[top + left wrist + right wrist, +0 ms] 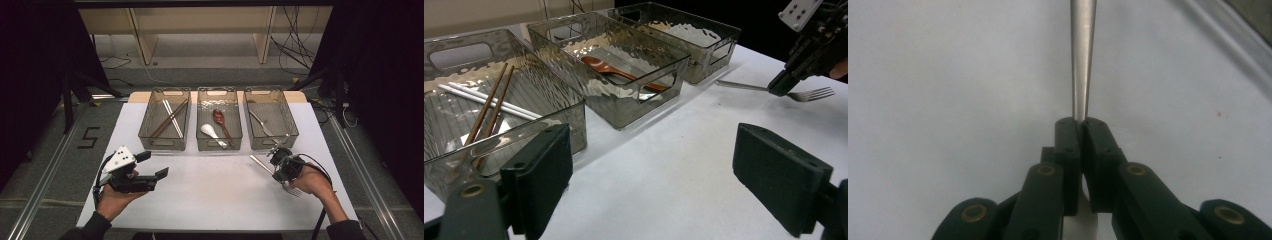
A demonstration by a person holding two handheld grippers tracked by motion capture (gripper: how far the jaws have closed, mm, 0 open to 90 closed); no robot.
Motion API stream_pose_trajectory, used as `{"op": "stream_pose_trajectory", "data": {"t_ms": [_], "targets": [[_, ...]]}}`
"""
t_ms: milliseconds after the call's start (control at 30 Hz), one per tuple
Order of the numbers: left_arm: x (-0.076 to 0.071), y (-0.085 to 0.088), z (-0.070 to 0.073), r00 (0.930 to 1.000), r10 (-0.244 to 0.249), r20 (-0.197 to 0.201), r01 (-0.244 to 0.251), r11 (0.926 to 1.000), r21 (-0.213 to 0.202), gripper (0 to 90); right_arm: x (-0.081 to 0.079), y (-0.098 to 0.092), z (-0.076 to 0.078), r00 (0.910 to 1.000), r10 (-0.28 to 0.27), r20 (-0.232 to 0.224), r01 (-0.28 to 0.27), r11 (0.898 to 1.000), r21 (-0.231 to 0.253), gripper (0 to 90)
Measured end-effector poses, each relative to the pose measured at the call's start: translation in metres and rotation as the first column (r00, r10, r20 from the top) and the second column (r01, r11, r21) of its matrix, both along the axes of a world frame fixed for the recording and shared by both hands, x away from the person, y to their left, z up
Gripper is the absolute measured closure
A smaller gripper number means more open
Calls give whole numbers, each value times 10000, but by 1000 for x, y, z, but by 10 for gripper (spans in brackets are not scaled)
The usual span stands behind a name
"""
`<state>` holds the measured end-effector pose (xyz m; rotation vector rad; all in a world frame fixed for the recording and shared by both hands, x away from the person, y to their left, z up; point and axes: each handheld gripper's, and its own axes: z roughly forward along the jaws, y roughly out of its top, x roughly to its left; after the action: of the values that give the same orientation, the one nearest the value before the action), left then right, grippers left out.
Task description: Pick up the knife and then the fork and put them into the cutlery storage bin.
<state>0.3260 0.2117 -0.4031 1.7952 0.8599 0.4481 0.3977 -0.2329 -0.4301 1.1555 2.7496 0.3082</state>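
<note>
A metal fork (261,163) lies on the white table (210,195) at the right, tines toward the person. My right gripper (279,175) is shut on its neck, low over the table. In the right gripper view the jaws (1081,122) pinch the fork's handle (1083,50), which runs straight up the picture. My left gripper (154,165) hovers at the table's left, open with nothing between its fingers. The left gripper view has its wide-apart pads (544,170) in front, and farther off the right gripper (776,89) on the fork (811,93).
Three clear bins stand in a row at the table's back. The left bin (164,146) holds chopsticks (170,119). In the middle bin (219,147) are a red spoon (219,117) and a white spoon (210,132). A metal utensil (262,125) is in the right bin (274,145).
</note>
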Motion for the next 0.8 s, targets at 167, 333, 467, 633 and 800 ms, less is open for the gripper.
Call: {"op": "stream_pose_trajectory", "data": {"t_ms": [167, 333, 467, 633, 800], "targets": [[0, 0, 0, 10000, 11, -4, -11, 10000, 10, 158, -2, 0, 10, 9990, -23, 456, 2, 9990, 443, 860], [0, 0, 0, 10000, 33, 4, -33, 10000, 5, 158, 1, -2, 21, 9954, -156, 941, 75, 9962, 863, 860], [0, 0, 0, 10000, 56, 9, -56, 10000, 17, 158, 7, -6, 32, 9898, -316, 1390, 148, 9926, 1203, 860], [0, 1, 0, 10000, 79, 25, -79, 10000, -40, 158, 17, -12, 43, 9810, -747, 1792, 461, 9863, 1585, 860], [1, 2, 0, 9999, 105, 23, -105, 9999, -55, 158, 29, -18, 53, 9694, -1181, 2151, 762, 9781, 1935, 860]]}}
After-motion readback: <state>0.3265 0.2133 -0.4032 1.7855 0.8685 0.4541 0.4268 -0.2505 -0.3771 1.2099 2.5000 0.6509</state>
